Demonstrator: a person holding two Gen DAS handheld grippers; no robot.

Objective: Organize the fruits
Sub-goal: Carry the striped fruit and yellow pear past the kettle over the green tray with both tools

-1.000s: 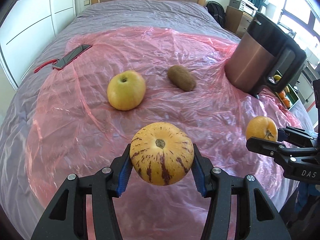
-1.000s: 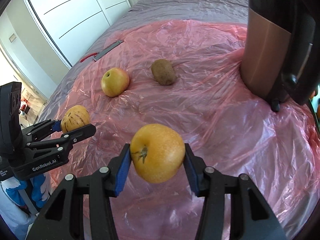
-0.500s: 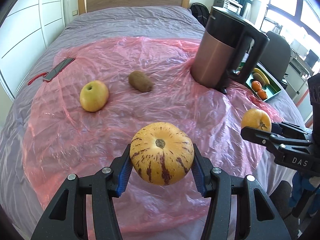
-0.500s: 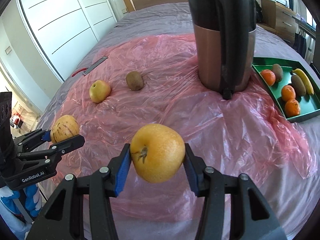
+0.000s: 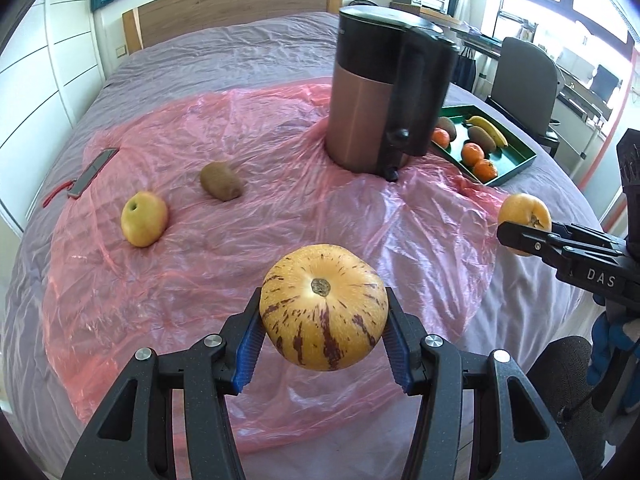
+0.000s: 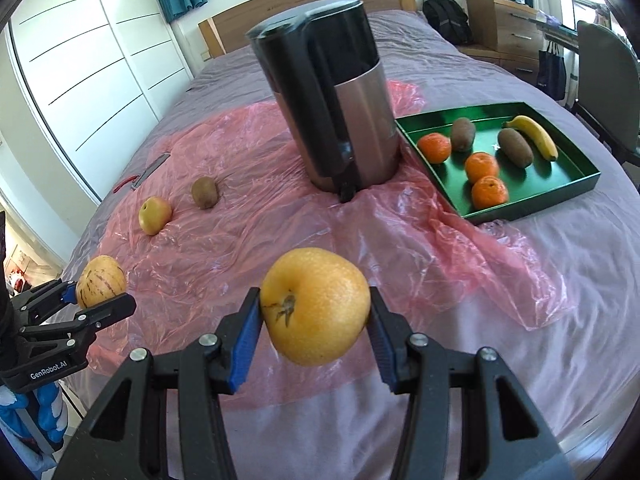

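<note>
While the left hand-held gripper (image 5: 324, 334) clamps a striped melon (image 5: 323, 306), the right hand-held gripper (image 6: 315, 330) grips a yellow pear (image 6: 316, 306) above the bed (image 6: 560, 320).

kettle: tall copper-and-black electric kettle (image 6: 332, 108) stands on crinkled pink plastic sheet (image 6: 280, 240)
tray: square green tray (image 6: 576, 196) — right of kettle
left side: yellow apple (image 6: 155, 215) — brown kiwi (image 6: 204, 192) beside it
</note>
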